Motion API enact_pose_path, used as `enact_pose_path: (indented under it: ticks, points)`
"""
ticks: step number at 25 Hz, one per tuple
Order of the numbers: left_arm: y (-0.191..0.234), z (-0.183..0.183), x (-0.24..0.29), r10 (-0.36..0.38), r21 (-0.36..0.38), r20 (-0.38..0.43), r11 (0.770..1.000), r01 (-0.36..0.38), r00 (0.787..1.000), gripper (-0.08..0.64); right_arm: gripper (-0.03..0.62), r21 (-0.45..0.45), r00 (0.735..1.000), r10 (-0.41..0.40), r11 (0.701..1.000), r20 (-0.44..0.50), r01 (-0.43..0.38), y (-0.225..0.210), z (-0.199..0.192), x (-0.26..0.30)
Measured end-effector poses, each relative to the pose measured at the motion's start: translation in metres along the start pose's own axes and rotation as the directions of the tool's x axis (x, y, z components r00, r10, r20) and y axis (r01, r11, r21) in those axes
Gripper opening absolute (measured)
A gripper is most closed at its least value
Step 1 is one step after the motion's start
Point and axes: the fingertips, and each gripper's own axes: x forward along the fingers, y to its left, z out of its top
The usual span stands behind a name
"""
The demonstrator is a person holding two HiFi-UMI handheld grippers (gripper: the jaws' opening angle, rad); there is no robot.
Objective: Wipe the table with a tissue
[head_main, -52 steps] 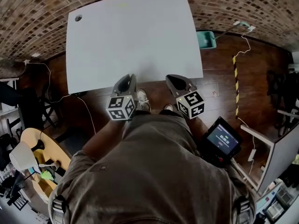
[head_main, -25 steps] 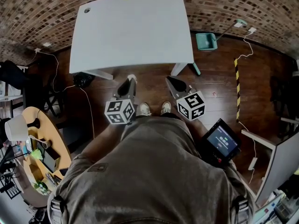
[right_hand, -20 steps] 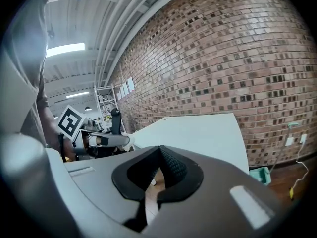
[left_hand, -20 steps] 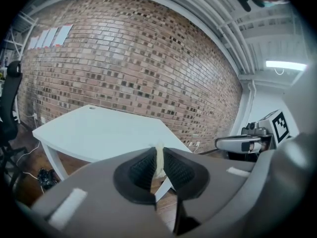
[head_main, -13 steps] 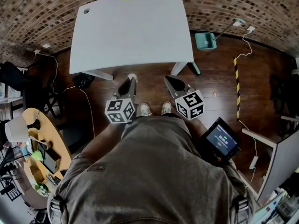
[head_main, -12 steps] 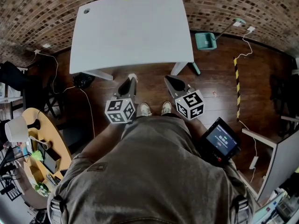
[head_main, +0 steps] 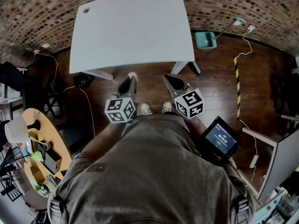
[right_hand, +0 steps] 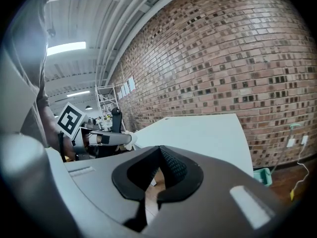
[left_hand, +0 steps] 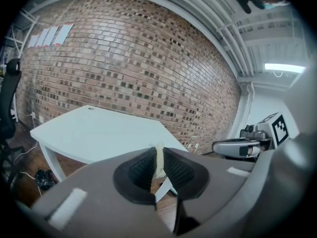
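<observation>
Left gripper [left_hand: 156,176] clenched on tissue [left_hand: 159,158], strip poking up between jaws. Right gripper [right_hand: 158,175] clenched, empty. Table [head_main: 131,31] ahead of 2 grippers, apart. Step: approach. Next: press tissue onto tabletop.

Brick wall [head_main: 37,13] rises beyond a dark wooden floor [head_main: 219,69].

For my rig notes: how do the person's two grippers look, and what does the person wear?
Both the left gripper and the right gripper are grey shells that taper to narrow jaws, lined with black ribbed pads. Each carries a white cube with black square markers. The person wears a khaki shirt. No cables show on the grippers.
</observation>
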Motion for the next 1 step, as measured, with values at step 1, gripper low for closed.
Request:
enact_pose_path:
  ticks: [1]
  points:
    - [0.0008,0.0009,0.0014,-0.001,0.0,0.003,1.0,0.001,1.0,0.041,0.012,-0.002,1.0,0.001,1.0,0.001,-0.001,-0.0005,0.0005,0.0017]
